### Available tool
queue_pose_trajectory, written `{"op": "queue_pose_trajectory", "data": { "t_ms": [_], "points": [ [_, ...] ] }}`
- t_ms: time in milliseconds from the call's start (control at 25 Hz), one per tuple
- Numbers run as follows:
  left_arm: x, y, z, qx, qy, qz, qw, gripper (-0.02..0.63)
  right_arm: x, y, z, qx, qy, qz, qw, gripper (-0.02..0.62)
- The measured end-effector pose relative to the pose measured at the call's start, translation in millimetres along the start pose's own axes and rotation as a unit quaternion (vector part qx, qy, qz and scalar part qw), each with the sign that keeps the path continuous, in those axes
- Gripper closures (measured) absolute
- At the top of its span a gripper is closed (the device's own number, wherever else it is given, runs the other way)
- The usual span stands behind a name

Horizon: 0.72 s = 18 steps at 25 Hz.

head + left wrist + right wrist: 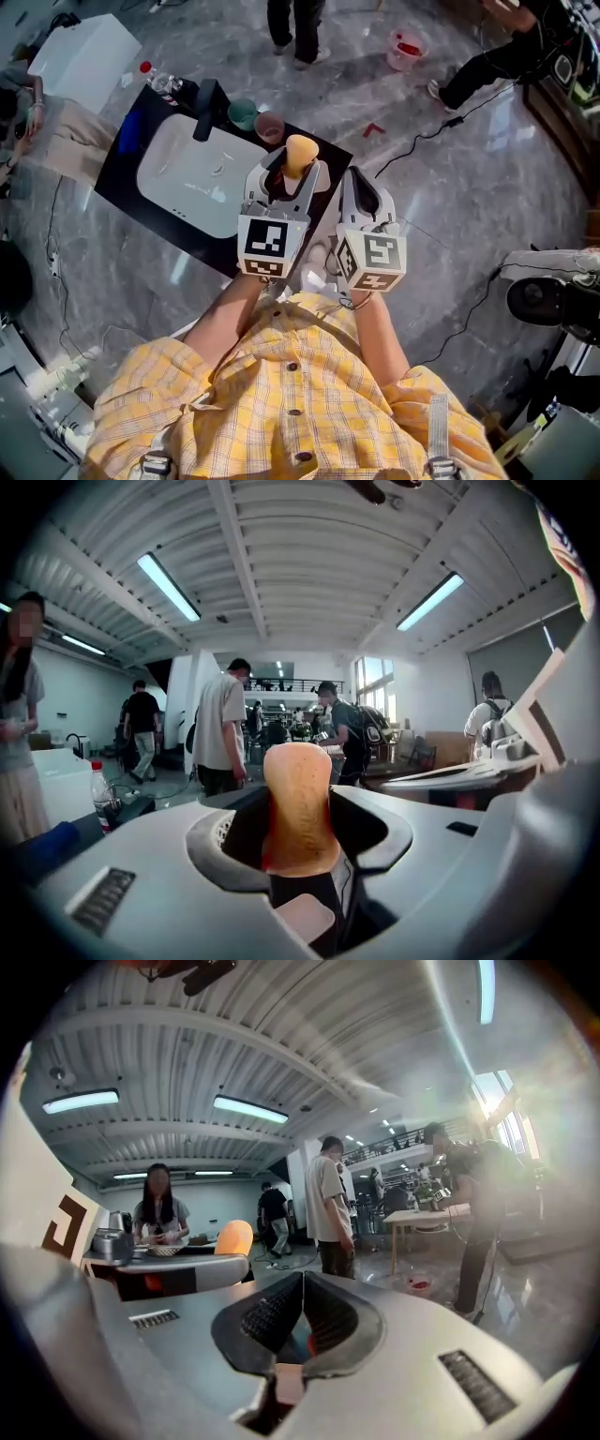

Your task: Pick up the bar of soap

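Far left corner of the black surface (pixel 122 169): clear plastic bottle with a red cap (pixel 159 80). Moving right, a white oval basin (pixel 197 178) with a black tap (pixel 206 111) at its far rim. Next to the tap are a teal cup (pixel 244 114) and a pink cup (pixel 270 127).

Left hand-held gripper (pixel 298 180): its jaws are clamped on the peach-orange bar of soap (pixel 300 155). In its own view, the left hand-held gripper (pixel 300 832) has both pads pressing the lower half of the bar (pixel 300 799). The rounded upper end stands clear beyond the tips.

- Soap's long axis runs along the jaws, pointing away from me.
- Bar is off the surface, held in the air over the surface's right edge.
- Soap is matte, smooth-edged and faintly pitted. There may be a shallow stamp down its face, but I can't read it.

Right hand-held gripper (pixel 361 187): just beside the left one. Its own view shows the right hand-held gripper (pixel 302 1321) with jaws together and nothing between them. From there the soap (pixel 232 1238) lies to its left, near but apart.

My read is that the left side alone carries the bar and the lift looks done. The grip sits low on the bar, so a tilt could lever it loose.
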<state>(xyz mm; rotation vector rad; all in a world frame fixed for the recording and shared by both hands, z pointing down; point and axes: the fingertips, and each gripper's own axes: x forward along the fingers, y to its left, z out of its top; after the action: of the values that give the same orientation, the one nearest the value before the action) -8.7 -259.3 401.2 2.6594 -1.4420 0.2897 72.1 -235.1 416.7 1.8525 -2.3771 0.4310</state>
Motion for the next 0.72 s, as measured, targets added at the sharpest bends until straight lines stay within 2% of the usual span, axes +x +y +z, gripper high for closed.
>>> {"op": "queue_pose_trajectory", "data": {
  "t_ms": [240,480,720],
  "points": [
    [-25,-6,32,-0.003,-0.054,0.004,0.9985,0.402,-12,4,13,-0.007,-0.018,-0.002,1.0,0.575],
    [-40,-4,41,0.009,-0.078,0.012,0.9969,0.402,-14,16,17,-0.016,-0.025,0.001,1.0,0.575],
    [-44,5,45,0.004,-0.097,0.016,0.9951,0.402,-10,28,17,-0.025,-0.019,0.011,0.999,0.576]
  ]
}}
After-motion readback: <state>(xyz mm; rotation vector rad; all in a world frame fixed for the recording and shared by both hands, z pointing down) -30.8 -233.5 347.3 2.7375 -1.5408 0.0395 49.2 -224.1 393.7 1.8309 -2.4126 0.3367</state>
